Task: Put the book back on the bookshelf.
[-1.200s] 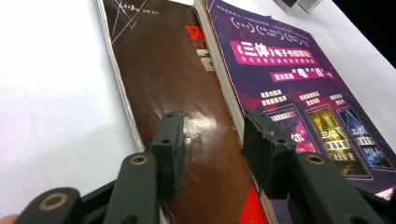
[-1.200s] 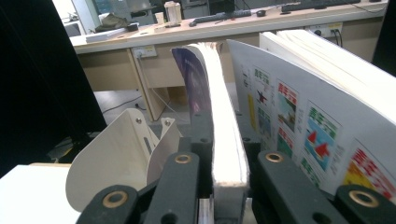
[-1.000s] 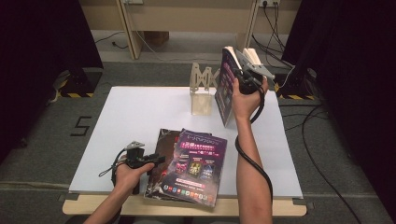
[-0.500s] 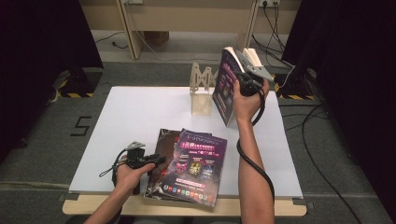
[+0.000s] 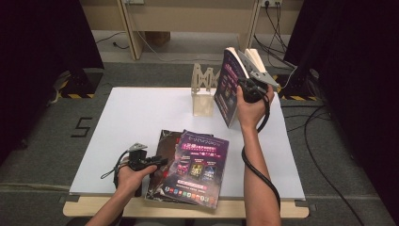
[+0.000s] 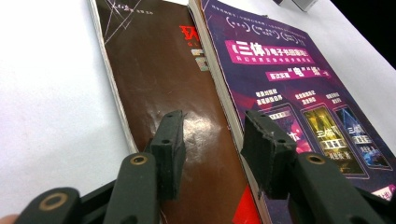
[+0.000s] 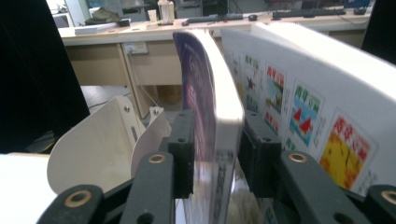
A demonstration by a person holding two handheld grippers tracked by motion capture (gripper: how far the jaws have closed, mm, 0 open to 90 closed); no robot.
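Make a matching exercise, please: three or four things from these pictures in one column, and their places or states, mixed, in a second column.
Things:
1. purple book
2. brown book
3. wooden rack
4. left tool

Places or states:
A. lies flat, partly under a purple magazine
B. stands at the far edge of the white table
C. upright, between the jaws of the right tool
D. open, low over the near books

Pairs: 1-C, 2-A, 3-B, 4-D

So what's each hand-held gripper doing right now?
Left hand-held gripper: open, over the brown book.
Right hand-held gripper: jaws just opened, purple book between them.
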